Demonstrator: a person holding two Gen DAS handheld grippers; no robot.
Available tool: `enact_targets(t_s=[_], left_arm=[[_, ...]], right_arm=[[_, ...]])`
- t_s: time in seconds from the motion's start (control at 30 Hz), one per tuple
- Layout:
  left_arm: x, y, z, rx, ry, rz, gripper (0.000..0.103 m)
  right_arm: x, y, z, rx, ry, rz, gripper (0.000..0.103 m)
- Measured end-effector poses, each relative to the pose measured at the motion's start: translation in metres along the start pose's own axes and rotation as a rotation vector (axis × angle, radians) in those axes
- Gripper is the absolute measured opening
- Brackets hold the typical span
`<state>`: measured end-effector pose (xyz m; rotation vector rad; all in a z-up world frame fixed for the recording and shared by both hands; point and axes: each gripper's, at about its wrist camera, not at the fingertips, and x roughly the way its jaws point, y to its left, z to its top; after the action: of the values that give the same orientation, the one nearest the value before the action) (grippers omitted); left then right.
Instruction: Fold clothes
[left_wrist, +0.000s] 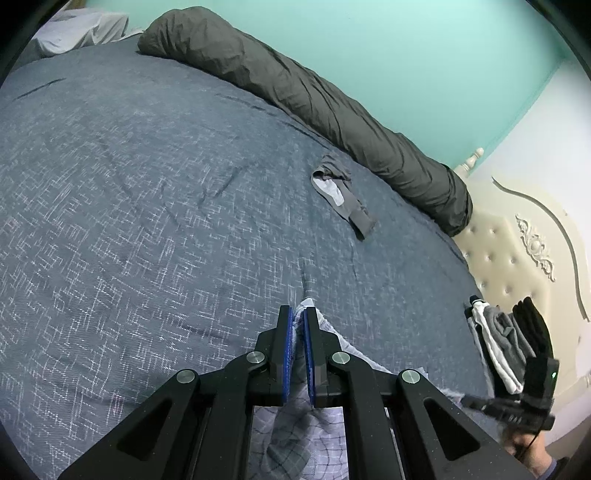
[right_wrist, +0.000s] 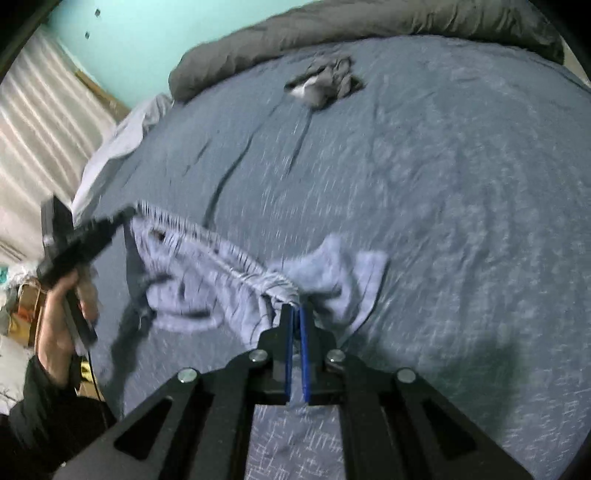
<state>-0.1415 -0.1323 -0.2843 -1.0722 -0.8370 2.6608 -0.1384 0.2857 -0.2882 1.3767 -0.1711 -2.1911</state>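
A pair of light blue checked shorts (right_wrist: 207, 280) hangs stretched by its elastic waistband between my two grippers, above the blue bedspread (right_wrist: 443, 184). My right gripper (right_wrist: 295, 310) is shut on one end of the waistband. My left gripper (left_wrist: 298, 314) is shut on the other end; the shorts' fabric (left_wrist: 295, 435) hangs below its jaws. The left gripper also shows in the right wrist view (right_wrist: 125, 214), held in a hand. A crumpled grey garment (left_wrist: 341, 188) lies further up the bed, also in the right wrist view (right_wrist: 325, 83).
A rolled dark grey duvet (left_wrist: 314, 92) lies along the far side by the turquoise wall. A stack of folded clothes (left_wrist: 506, 343) sits by the cream headboard (left_wrist: 517, 251). A white sheet (right_wrist: 114, 136) and a curtain are at the bed's other end.
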Motion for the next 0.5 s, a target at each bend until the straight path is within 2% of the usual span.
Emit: enact_targets(t_s=[0.17,0.33,0.4,0.5], left_arm=[[-0.005,-0.004,0.002,0.004,-0.02,-0.015,0.006],[-0.011,-0.009,0.005,0.007,-0.047,-0.034,0.006],[-0.011,-0.008,0.005,0.003,-0.05,-0.031,0.006],[-0.008,-0.005,0.005,-0.011,-0.043,-0.025,0.006]], right_arm=[[-0.025,0.006,0.027,-0.032,-0.087,-0.024,0.003],[-0.063,0.033,0.064,-0.161,-0.172,-0.016,0.002],[-0.064,0.036,0.073,-0.209,-0.137,-0.03,0.002],[-0.038,0.043,0.078,-0.292,-0.028,-0.095,0.002]])
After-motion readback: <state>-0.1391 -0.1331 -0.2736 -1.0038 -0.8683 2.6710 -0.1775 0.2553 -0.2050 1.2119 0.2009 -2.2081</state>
